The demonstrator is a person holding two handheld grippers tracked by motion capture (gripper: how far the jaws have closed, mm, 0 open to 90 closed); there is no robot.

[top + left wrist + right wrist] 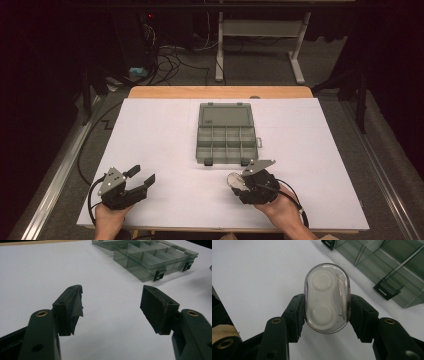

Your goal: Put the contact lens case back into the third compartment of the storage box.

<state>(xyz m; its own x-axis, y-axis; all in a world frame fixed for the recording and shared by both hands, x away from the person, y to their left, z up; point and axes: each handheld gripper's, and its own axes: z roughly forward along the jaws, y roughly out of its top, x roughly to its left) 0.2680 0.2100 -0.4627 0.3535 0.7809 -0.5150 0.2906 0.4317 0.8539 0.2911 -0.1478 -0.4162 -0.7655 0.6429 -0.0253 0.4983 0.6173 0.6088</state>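
A clear oval case (326,298) with a white two-well insert sits between the jaws of my right gripper (326,315), which is shut on its sides. In the high view the right gripper (239,181) holds that clear case (234,179) just in front of the grey compartment box (226,134), near its front latches. The box lies open, lid flat at the far side, with several empty compartments (150,258). My left gripper (142,179) rests at the front left of the table, jaws wide apart (111,307), nothing between them.
A white sheet (160,140) covers the wooden table (220,92). Beyond the table stand a desk frame (260,45) and loose cables (170,60) on the dark floor. A rail (55,170) runs along the left side.
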